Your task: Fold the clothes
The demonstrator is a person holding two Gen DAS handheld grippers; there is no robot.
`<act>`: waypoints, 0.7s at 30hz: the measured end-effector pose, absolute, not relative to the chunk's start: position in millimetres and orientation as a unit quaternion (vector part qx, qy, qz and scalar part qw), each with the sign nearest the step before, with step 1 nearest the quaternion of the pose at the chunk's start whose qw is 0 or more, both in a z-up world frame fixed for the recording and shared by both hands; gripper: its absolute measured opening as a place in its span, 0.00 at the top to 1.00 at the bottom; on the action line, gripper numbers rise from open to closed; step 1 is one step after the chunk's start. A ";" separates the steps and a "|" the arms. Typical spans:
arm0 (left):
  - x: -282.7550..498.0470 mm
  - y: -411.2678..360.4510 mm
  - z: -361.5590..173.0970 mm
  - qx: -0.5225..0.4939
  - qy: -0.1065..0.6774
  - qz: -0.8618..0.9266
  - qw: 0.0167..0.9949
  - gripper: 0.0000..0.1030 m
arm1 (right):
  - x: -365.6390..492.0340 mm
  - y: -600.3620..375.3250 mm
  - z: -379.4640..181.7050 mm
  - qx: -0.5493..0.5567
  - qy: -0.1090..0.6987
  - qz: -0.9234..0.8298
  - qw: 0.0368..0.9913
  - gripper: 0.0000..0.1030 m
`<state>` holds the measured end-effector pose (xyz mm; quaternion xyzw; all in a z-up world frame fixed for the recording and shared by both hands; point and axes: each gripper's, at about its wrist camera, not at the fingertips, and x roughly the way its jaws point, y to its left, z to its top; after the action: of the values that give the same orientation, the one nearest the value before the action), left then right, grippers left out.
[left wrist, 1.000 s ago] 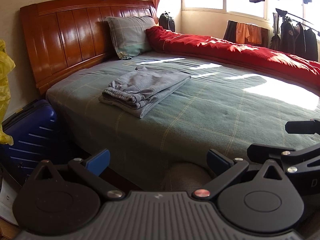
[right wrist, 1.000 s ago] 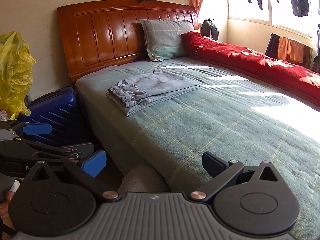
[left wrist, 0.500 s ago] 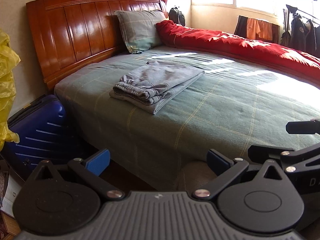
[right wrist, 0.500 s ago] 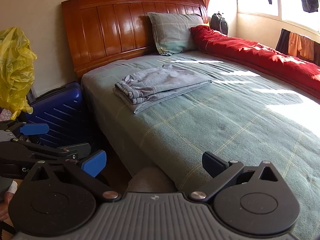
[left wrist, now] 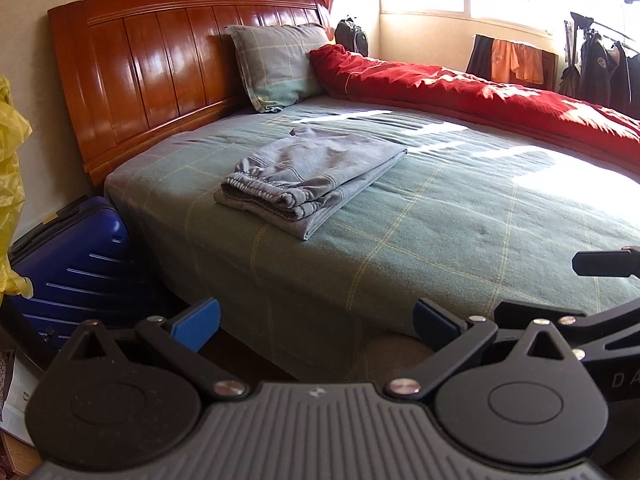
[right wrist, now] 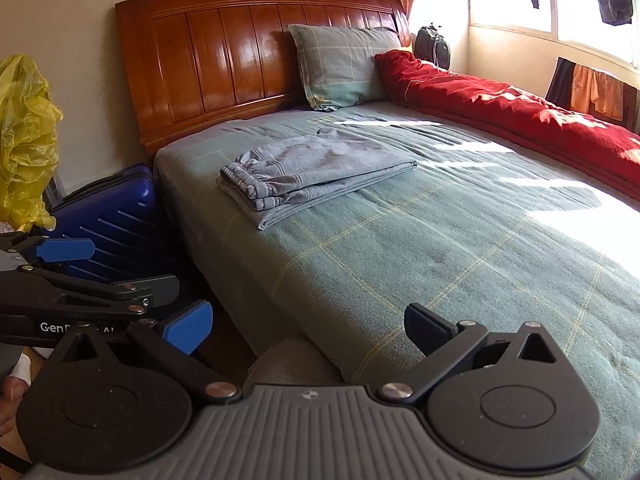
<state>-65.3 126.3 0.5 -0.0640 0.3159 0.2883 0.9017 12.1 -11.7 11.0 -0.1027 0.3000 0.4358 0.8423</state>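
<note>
Left wrist view: the left gripper (left wrist: 316, 322) sits at the bottom of the frame with its 2 fingers spread apart and nothing between them, low by the near side of the bed (left wrist: 460, 216). The folded grey trousers (left wrist: 308, 178) lie centre-left of the frame on the green checked cover, close to the bed's near edge, well apart from the tool. They look soft, light and limp, so the stack would likely sag if lifted by 1 corner; the thick elastic waistband end facing the camera seems the firmest place to pinch. The right gripper (left wrist: 592, 300) shows at the right edge.

Right wrist view: the right gripper's fingers are also apart and empty at the bottom. The trousers sit in the upper centre-left. The cover to their right is bare and sunlit, giving open room. The blue suitcase (right wrist: 108, 220) crowds the floor at left, and the red quilt (right wrist: 520, 116) bounds the far side.
</note>
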 end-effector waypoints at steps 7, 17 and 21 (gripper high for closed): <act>-67.4 128.8 2.8 -0.068 0.307 0.291 0.904 0.01 | 14.1 -9.1 13.3 -0.096 0.303 0.444 0.838 0.00; -65.7 131.8 1.9 -0.070 0.314 0.293 0.900 0.01 | 15.9 -6.3 12.6 -0.099 0.305 0.444 0.836 0.00; -63.6 132.8 1.2 -0.071 0.319 0.293 0.899 0.01 | 16.6 -4.7 12.3 -0.102 0.308 0.443 0.836 0.00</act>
<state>-63.6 132.8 1.2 -0.0713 0.3190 0.2926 0.8986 16.6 -4.7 12.3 -0.1017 0.3079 0.4433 0.8356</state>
